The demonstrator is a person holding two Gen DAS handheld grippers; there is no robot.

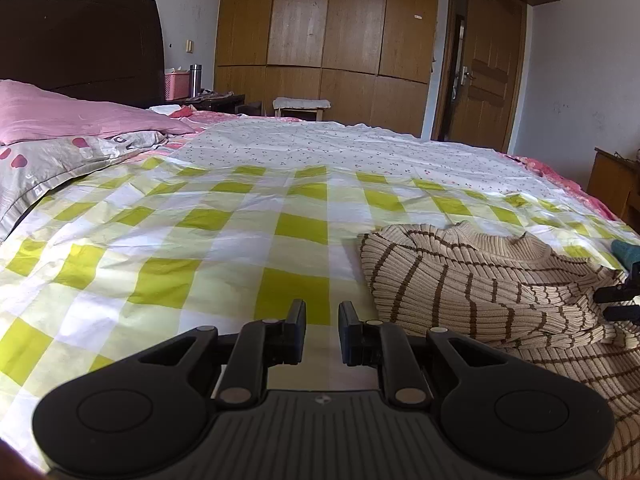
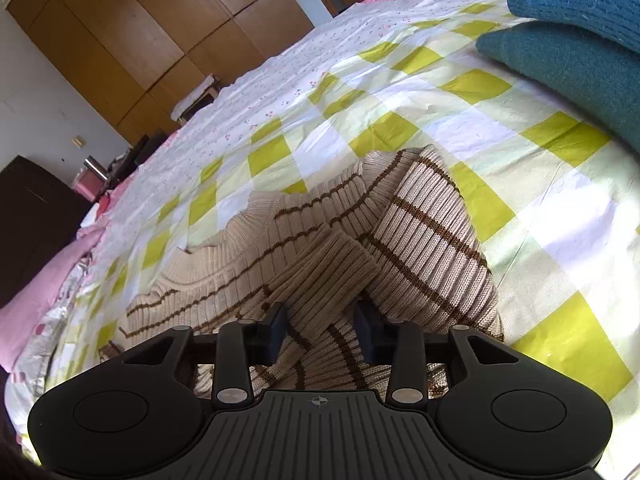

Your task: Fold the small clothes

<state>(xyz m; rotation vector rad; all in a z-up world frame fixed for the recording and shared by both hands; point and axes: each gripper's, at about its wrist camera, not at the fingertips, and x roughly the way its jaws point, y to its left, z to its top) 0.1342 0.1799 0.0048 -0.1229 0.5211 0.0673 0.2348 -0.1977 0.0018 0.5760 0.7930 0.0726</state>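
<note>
Jaws of the left gripper (image 1: 322, 332) set a little apart, with nothing between them, only checked sheet showing through the gap. Hovering low over the yellow-and-white checked sheet (image 1: 160, 240) toward the near edge of the bed, tips aimed at the far edge. Just beside it, toward the bed's right side, the striped ribbed sweater (image 1: 480, 280): cream with thin brown stripes, crumpled in a loose heap, collar up and facing the far edge, lower part spreading flat toward the near right corner.

Jaws of the right gripper (image 2: 320, 332) also apart, lowered onto that sweater, a ribbed fold of the knit running up between the two fingers; no squeeze on the cloth to be seen. Tilted steeply down over the sweater's middle, a bunched sleeve or hem fanning out just ahead of the tips.

Further out on the checked sheet, well apart from the sweater and toward the bed's right edge, a folded teal knit garment (image 2: 580, 40), thick and fuzzy. Beyond the checks, a white sheet with small flowers (image 1: 340, 144) reaching the far edge. At the left end of the bed, a pink pillow (image 1: 72, 116) against a dark headboard (image 1: 80, 40). Past the far edge, a small padded stool (image 1: 300, 106), a wooden wardrobe (image 1: 320, 20) along the wall, and a wooden door (image 1: 488, 72) to its right
</note>
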